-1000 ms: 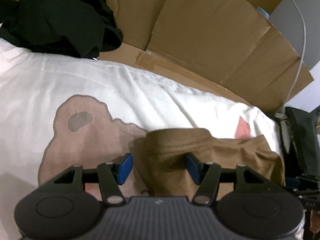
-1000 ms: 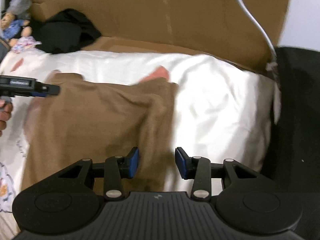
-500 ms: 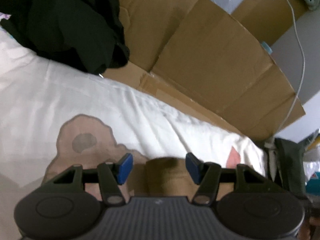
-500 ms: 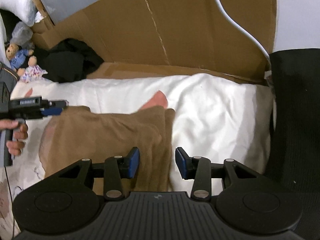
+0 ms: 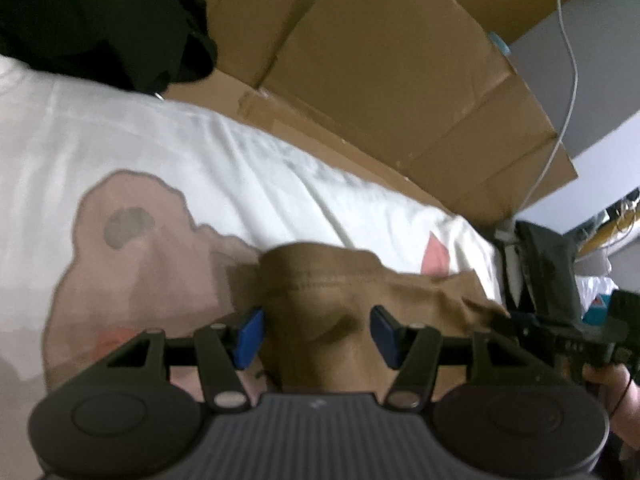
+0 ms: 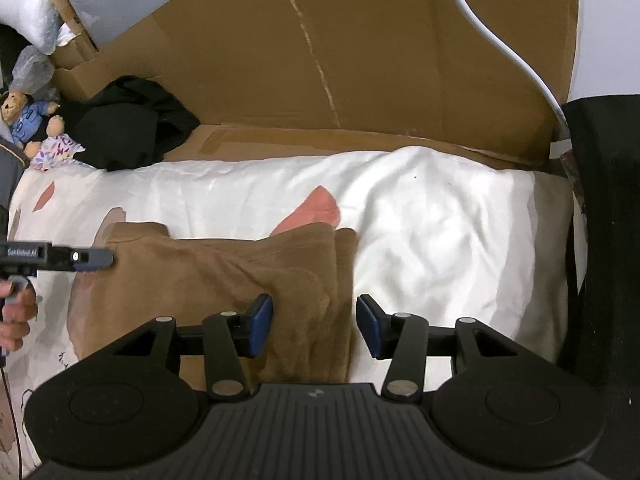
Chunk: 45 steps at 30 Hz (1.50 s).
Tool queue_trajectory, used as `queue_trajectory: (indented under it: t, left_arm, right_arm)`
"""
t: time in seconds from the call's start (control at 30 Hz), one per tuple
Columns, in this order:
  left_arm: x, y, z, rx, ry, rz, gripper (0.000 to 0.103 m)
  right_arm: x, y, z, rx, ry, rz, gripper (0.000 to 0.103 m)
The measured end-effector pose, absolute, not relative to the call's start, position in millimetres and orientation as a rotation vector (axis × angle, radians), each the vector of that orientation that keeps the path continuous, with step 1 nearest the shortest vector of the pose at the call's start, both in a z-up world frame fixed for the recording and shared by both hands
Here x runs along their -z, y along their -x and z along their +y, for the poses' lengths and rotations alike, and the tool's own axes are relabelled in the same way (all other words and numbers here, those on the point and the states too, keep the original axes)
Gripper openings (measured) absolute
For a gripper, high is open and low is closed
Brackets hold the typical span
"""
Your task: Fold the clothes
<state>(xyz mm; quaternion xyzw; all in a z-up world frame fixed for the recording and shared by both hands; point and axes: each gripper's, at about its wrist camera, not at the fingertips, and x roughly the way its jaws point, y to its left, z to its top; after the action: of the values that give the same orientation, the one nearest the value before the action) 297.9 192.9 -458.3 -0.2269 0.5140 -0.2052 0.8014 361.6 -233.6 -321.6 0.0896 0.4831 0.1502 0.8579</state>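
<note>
The brown knit cotton garment (image 6: 224, 280) is lying flat on the white bed sheet with a bear print (image 6: 440, 232), with a hemmed fold (image 5: 320, 276) bunched toward the left gripper (image 5: 316, 330). That gripper is wide open with cloth between its blue pads, not pinched. The right gripper (image 6: 315, 326) is also wide open, over the garment's right edge. A black clothes pile (image 6: 132, 124) sits by the flattened brown cardboard (image 6: 360, 60) behind.

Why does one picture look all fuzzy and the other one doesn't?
Left wrist view: smeared and soft, the brown shirt and cardboard lack crisp edges. Right wrist view: sharp, the teddy bear is clear, though the white sheet glares bright and edges curve.
</note>
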Motion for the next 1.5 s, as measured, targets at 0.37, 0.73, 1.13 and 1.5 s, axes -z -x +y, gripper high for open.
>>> queue_trajectory:
  t: [0.37,0.73,1.13,1.5]
  left_arm:
    - [476,-313,184,0.428,0.552,1.074,0.06]
    - [475,-319,188,0.474,0.593,1.036,0.025]
    - [467,-323,187,0.488,0.623,0.982,0.015]
    - [463,-306,188,0.326,0.581,1.039,0.059]
  right_arm:
    - [339,-375,-236,-0.341,-0.147,1.041,0.02]
    - [358,-388,-251,-0.378,-0.262,1.079,0.052]
    - [355,-400,-250,-0.526,-0.271,1.088,0.023]
    - [350,-402,-247,-0.459,-0.268,1.109,0.055]
